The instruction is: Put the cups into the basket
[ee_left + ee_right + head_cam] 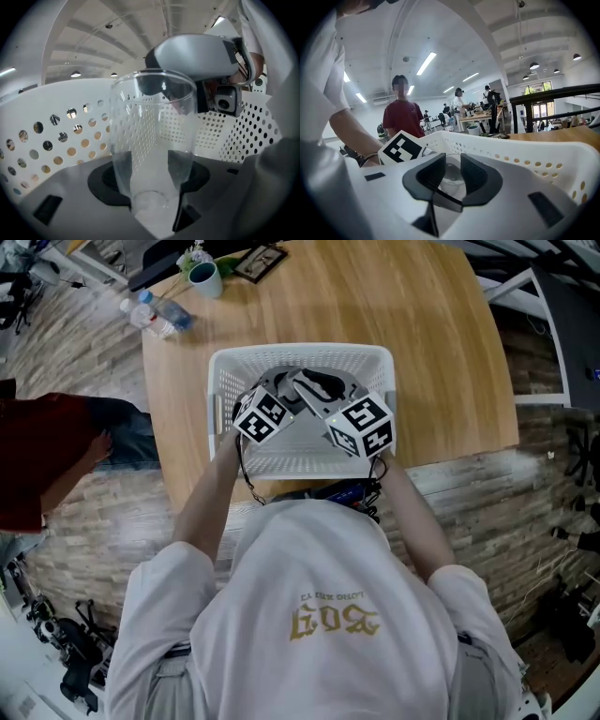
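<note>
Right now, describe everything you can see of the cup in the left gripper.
The cup is clear, plastic by its look, tall and tapered from a wide rim to a narrow base. It looks empty. The left gripper is shut on its lower part, a jaw on each side, its base nearest the camera. The white holed basket wall stands behind it.

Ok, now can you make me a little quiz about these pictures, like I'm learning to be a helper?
1. True or false: the left gripper is empty.
2. What colour is the basket? A white, B blue, C red.
3. Fill in: the basket stands on a wooden ____.
Key: 1 false, its jaws are shut on a clear cup. 2 A. 3 table.
</note>
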Demonstrator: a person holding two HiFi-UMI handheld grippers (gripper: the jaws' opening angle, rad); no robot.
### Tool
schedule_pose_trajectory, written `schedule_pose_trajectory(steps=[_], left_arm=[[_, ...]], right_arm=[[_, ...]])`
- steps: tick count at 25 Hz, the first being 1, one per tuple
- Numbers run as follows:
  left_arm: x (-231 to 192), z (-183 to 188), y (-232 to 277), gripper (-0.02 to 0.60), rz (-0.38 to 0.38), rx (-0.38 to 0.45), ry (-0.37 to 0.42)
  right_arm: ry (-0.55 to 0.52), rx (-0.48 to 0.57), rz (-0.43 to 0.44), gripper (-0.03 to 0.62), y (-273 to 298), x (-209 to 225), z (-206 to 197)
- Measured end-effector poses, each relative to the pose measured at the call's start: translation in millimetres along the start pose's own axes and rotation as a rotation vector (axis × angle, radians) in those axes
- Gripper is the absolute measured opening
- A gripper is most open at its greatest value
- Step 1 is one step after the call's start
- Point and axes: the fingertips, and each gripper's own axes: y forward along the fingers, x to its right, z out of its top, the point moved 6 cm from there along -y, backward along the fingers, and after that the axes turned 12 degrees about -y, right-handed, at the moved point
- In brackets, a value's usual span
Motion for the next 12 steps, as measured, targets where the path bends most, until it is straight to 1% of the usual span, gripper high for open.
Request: schedule_pose_trajectory(steps=[8,12], left_arm=[[-4.4,-12.0,10.5,0.265,0.011,-0.061,-0.017],[-4.4,-20.0,16.9,0.265,0.011,-0.095,-0.027]], right_arm=[[0.006,-0.035,0.068,0.088,4.9,-2.8,-8.3],[-0.011,-0.081,0.105,0.095,8.8,-6.6,-16.3]])
